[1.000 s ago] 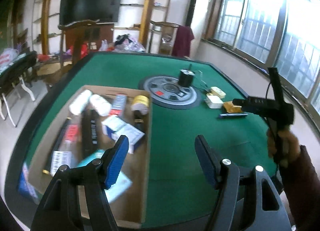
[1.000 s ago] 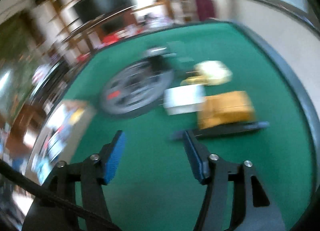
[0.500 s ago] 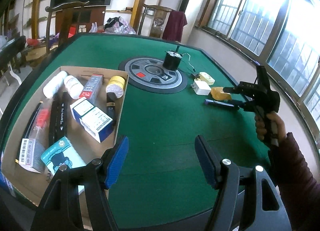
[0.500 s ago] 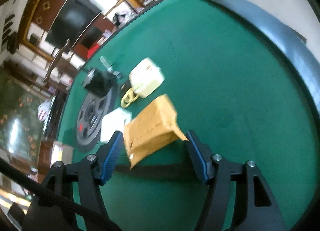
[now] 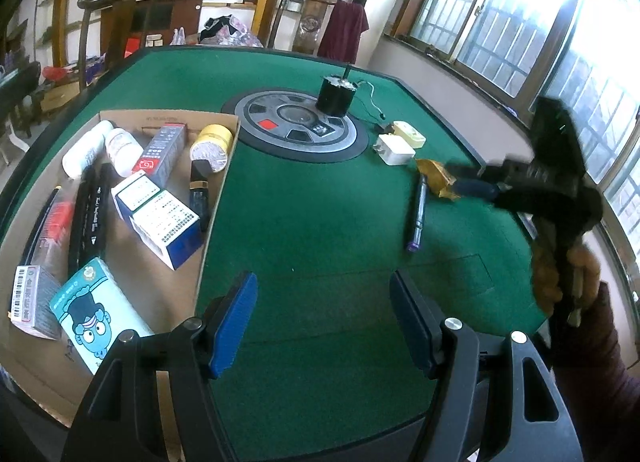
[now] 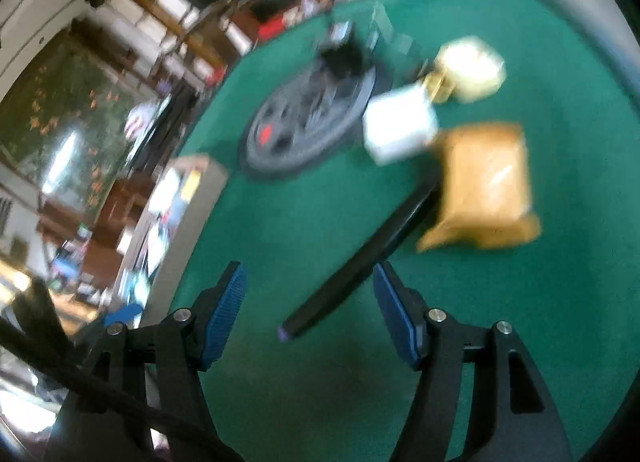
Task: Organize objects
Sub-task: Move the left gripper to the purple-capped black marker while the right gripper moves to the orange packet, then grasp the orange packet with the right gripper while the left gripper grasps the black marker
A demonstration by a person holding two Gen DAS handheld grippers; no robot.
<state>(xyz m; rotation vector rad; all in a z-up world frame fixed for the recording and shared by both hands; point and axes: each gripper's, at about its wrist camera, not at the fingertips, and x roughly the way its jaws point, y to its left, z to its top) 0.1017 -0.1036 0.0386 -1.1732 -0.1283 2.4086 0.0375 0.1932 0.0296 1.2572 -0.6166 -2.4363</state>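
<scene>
A dark pen [image 6: 362, 258] lay beside the yellow packet [image 6: 486, 185] and white adapter [image 6: 400, 129]. The right gripper [image 6: 308, 312] hovered over the pen's near end, fingers spread; the left gripper [image 5: 322, 320] also gaped, empty, beside the cardboard tray [image 5: 218, 185].

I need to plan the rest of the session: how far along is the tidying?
Done: the cardboard box already holds boxes, bottles and tape. In hand: nothing; both the left gripper and right gripper are open, the right near the pen. Left: pen, yellow packet, white charger and cream plug.
</scene>
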